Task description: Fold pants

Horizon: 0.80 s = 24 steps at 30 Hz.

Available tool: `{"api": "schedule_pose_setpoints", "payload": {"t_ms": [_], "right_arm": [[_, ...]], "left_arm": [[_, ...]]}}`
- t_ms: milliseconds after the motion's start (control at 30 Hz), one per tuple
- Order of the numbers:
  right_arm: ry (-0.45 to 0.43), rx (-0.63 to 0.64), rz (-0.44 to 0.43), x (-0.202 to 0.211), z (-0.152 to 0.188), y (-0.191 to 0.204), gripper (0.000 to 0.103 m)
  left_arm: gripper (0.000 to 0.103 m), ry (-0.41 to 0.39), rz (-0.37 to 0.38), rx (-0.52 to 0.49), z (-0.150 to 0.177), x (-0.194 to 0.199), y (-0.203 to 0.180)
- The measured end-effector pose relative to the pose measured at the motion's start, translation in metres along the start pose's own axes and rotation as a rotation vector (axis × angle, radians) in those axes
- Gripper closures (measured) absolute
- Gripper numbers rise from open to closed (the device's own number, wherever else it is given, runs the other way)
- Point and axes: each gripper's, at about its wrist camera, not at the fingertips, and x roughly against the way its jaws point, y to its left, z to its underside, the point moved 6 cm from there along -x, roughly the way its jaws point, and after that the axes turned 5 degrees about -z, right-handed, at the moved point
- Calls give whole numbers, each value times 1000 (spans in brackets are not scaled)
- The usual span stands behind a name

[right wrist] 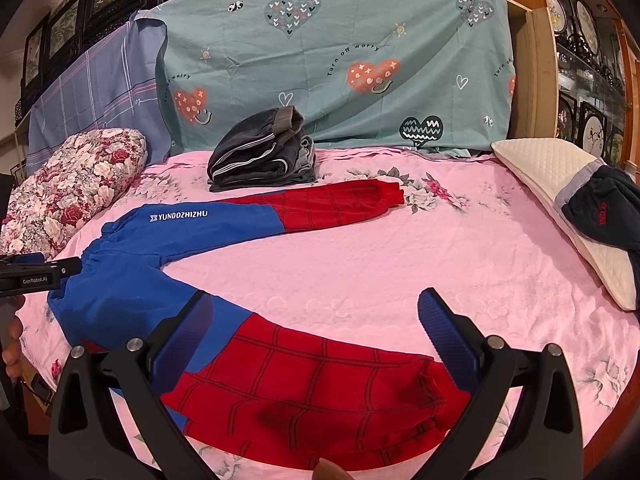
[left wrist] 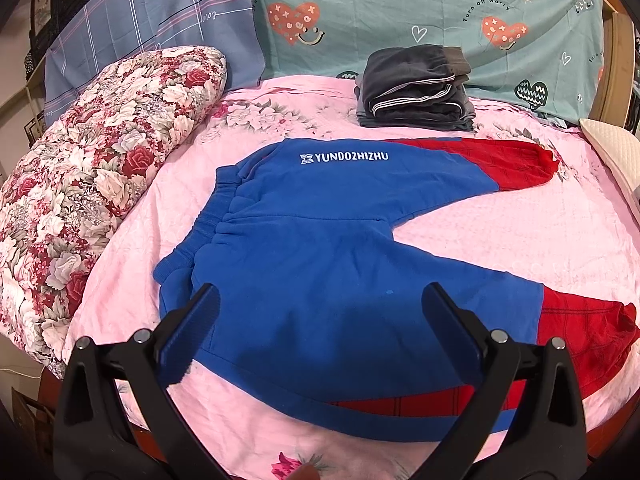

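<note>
1. The bed (left wrist: 520, 240) was the biggest thing, and it wore a pink flowery cover.
2. A green sheet with hearts (right wrist: 340, 60) hung at the back, with a blue checked sheet (left wrist: 140, 20) beside it.
3. A rolled flowery quilt (left wrist: 88, 168) lay along the left side of the bed.
4. The blue and red pants (left wrist: 320, 260) lay flat in the middle of the bed. The waistband pointed left, and the two red legs spread apart to the right.
5. A white pillow (right wrist: 560, 208) sat on the right edge, with a dark cloth (right wrist: 604, 212) on top of it.
6. A pile of folded dark clothes (left wrist: 416, 88) sat near the back, just behind the far leg.
7. Your left gripper (left wrist: 320, 320) hung over the blue seat part. Its jaws were wide apart and held nothing.
8. Your right gripper (right wrist: 316, 324) hung over the near red leg. Its jaws were wide apart too, with nothing in them.
</note>
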Motion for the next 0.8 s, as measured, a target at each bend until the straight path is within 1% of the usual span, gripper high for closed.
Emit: {"api": "schedule_pose_setpoints", "payload": {"t_ms": [433,600,667,733,800], "right_arm": [[10,8,-12,-4,4,4,1],[30,16,-19,-10,5,6,1],[51,24,-43,-15,3,10,1],[74,40,-80,-19,-3,15,1],[96,70,-131,-23,-20,24,1]], "left_arm": [[2,8,-14,4,3,-5,9],[2,37,-68,17,9,-21,36],[2,47,-85,32,7,-28,50],[2,35,-112,32,-2,-31,66],[2,9,-126,16,-20,-34,80]]}}
